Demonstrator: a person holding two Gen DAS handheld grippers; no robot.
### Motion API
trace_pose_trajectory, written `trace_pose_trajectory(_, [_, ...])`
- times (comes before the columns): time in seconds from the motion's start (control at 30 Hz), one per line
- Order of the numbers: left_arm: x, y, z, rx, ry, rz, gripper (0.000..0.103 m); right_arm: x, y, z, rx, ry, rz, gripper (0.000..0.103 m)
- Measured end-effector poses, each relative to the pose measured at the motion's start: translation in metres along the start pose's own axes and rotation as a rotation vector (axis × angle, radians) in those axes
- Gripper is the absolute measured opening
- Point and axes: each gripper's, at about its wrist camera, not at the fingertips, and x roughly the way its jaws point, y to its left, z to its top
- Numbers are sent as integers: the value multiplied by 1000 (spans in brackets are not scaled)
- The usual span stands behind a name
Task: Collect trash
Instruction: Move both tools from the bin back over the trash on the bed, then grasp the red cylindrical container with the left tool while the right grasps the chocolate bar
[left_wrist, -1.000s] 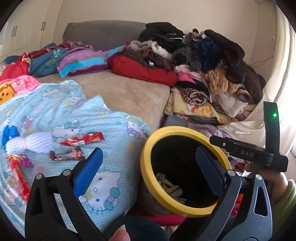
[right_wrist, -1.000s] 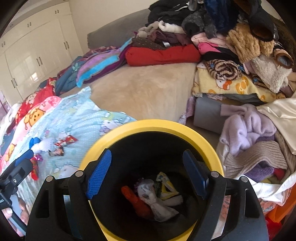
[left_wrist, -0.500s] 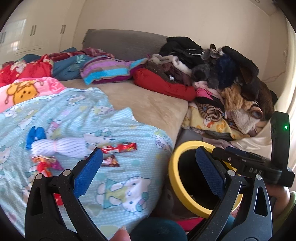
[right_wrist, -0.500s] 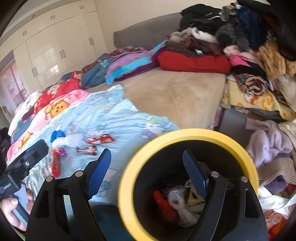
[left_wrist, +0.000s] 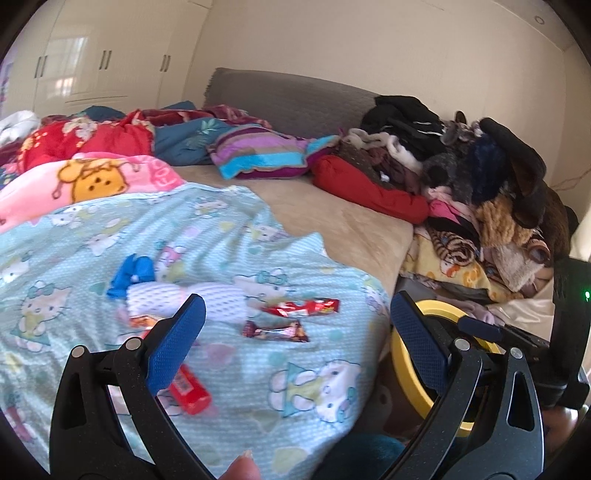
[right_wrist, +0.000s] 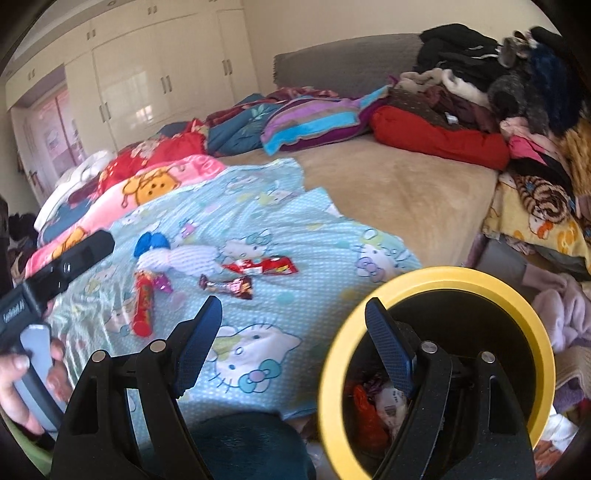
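Both views have swung left off the yellow-rimmed bin (right_wrist: 436, 369) toward wrappers (left_wrist: 301, 307) at centre frame on the bed's blue blanket (left_wrist: 258, 369). Left claw (left_wrist: 295, 343) and right claw (right_wrist: 295, 350) gape, empty. Risk: pinching blanket along with the thin foil.

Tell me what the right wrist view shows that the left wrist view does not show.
Only the right wrist view shows the trash inside the yellow-rimmed bin, plus the hand holding the left gripper. Only the left wrist view shows the right gripper's green light. Both share the blue blanket, the red wrapper, the dark wrapper and the white mesh bundle.
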Motion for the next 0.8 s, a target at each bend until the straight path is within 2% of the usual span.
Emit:
trace_pose_trajectory(0.37, [-9, 58, -5, -83, 19, 104, 92, 28, 51, 6, -138, 25, 68, 76])
trace_pose_trajectory(0.7, [0, 96, -23, -169, 109, 132, 92, 80, 86, 17, -284, 105, 98, 58])
trace_pose_trajectory(0.8, [7, 102, -32, -195, 149, 126, 84, 95, 92, 17, -327, 133, 94, 51])
